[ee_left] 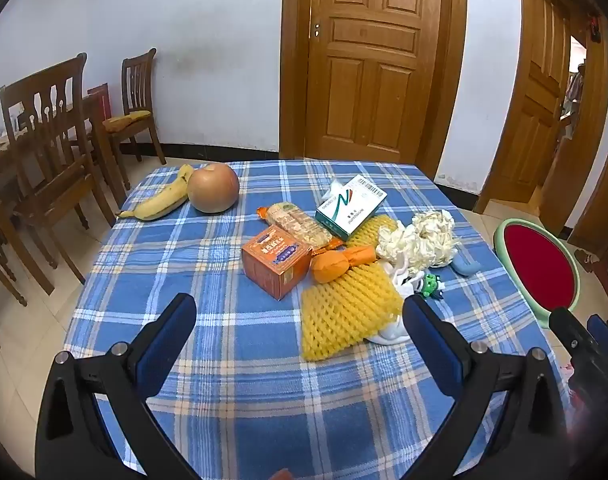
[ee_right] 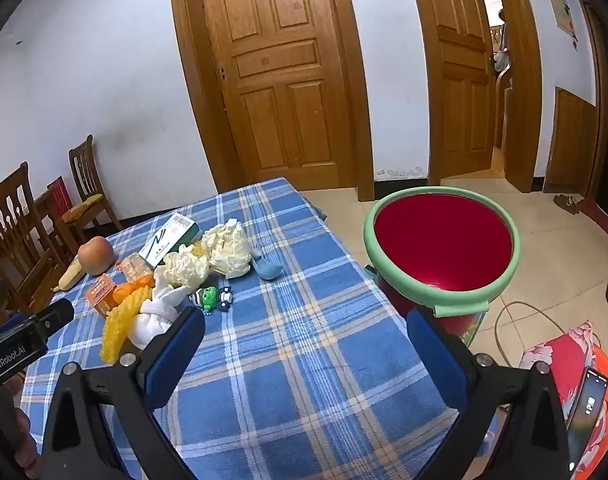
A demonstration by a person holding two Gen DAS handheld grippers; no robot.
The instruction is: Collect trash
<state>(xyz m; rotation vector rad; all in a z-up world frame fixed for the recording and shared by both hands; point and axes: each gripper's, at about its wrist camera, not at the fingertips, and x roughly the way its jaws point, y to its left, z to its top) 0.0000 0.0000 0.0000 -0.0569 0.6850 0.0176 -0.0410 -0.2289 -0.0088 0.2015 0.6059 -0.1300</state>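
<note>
Trash lies in a pile on the blue plaid table (ee_left: 232, 380): an orange box (ee_left: 274, 261), a yellow foam net (ee_left: 346, 310), an orange wrapper (ee_left: 336, 263), a cracker pack (ee_left: 300, 224), a white-green box (ee_left: 350, 206) and crumpled tissue (ee_left: 418, 240). My left gripper (ee_left: 300, 316) is open and empty, just short of the pile. My right gripper (ee_right: 306, 330) is open and empty over the table's right edge, near the red bin with a green rim (ee_right: 442, 240). The tissue (ee_right: 226, 250) and foam net (ee_right: 122, 320) also show in the right wrist view.
A banana (ee_left: 160, 200) and a round fruit (ee_left: 213, 188) sit at the table's far left. Small toys (ee_left: 432, 282) and a blue piece (ee_left: 466, 266) lie by the tissue. Wooden chairs (ee_left: 44, 152) stand left. A phone (ee_right: 588, 400) lies on a red cushion at right.
</note>
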